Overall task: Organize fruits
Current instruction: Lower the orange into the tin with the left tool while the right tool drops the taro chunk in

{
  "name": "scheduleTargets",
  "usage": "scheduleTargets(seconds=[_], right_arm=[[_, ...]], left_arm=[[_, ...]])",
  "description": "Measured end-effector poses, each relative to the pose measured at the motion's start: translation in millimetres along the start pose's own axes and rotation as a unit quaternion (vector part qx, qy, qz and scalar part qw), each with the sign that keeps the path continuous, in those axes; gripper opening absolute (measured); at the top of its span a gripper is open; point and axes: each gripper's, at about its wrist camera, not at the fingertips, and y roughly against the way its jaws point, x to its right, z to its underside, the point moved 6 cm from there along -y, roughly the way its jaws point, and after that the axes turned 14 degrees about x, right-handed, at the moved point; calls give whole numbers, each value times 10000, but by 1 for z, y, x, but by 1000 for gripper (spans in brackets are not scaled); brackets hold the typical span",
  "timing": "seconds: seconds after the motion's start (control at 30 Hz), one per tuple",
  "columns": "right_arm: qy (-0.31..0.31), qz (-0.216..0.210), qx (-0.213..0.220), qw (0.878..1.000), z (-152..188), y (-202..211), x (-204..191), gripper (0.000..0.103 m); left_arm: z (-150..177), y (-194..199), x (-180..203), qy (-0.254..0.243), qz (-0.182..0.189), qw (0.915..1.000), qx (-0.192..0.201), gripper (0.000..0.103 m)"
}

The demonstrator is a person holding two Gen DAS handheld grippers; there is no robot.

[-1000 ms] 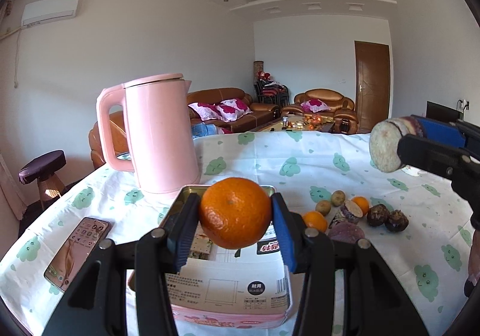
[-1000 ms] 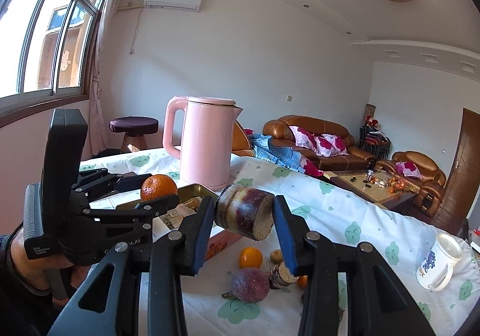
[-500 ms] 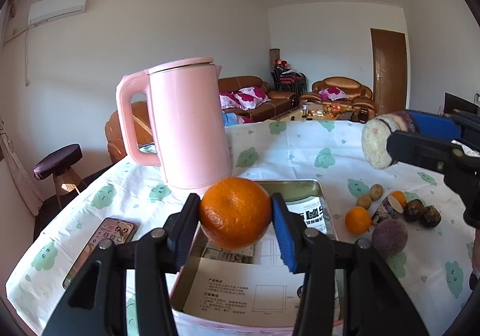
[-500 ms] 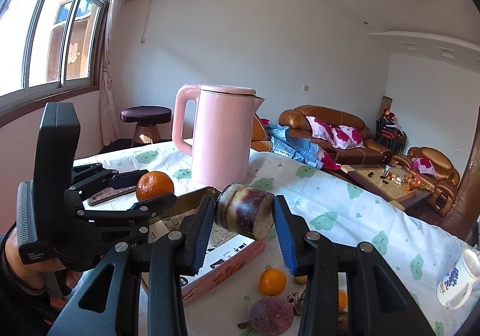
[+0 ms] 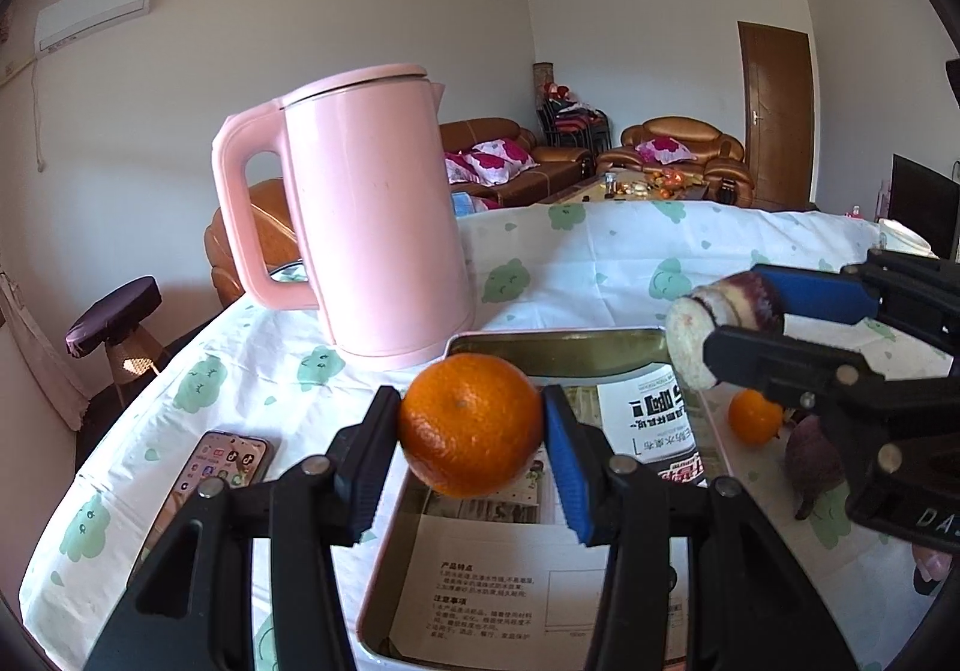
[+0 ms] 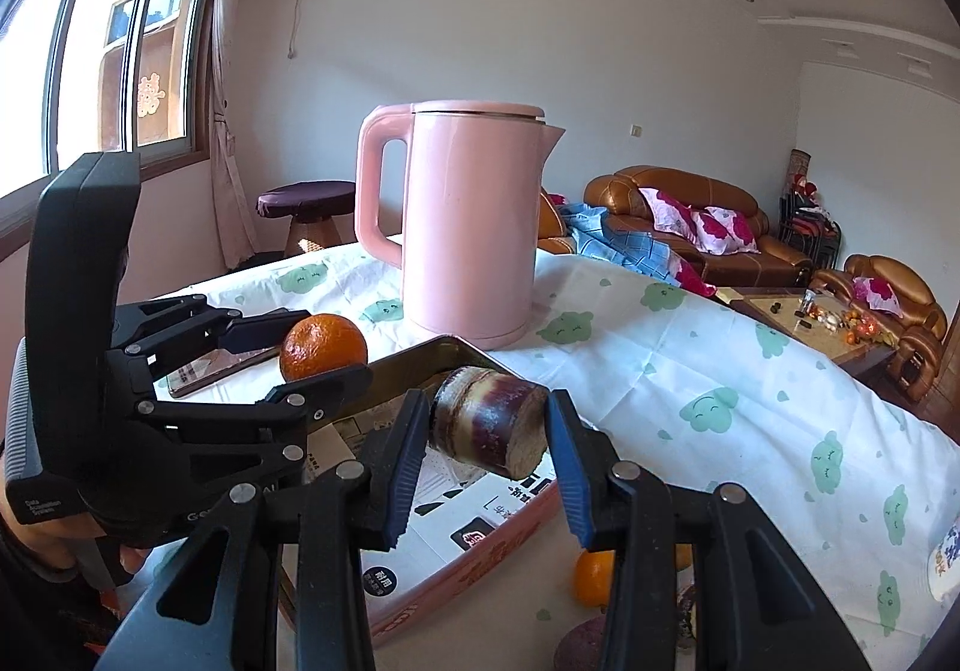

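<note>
A: Taking the tin tray (image 5: pixel 543 350) as our landmark. We see the left gripper (image 5: pixel 472 428) over the tray's left side, its pads clamped on both flanks of a mandarin (image 5: pixel 471 425), which hangs clear above the printed papers (image 5: pixel 498 599) lying in the tray.

B: Agreed. From the right wrist view we get the right gripper (image 6: pixel 487 431) above the tray's near edge, jaws pressed on a cut piece of sugarcane (image 6: pixel 489 425), purple skin, pale end face turned outward. The left wrist view shows that same piece (image 5: pixel 723 323) at the tray's far right corner, held off the cloth.

A: Beyond the tray's far rim stands the pink kettle (image 5: pixel 366 215), upright, lid on. Left of the tray a phone (image 5: pixel 213 470) lies flat on the tablecloth (image 5: pixel 600 257).

B: Right of the tray we note a loose orange (image 5: pixel 755 416) on the cloth and, just beside it, a dark purple fruit (image 5: pixel 813 461), partly hidden behind the right gripper's frame. We cannot tell what kind.
</note>
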Motion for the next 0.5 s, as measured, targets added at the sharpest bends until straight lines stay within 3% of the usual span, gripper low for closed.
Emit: scheduleTargets(seconds=[0.5], right_arm=[[-25,-111,-309,9995,16,-21,-10,42]], left_arm=[[13,-18,1,-82,60,9994,-340,49]])
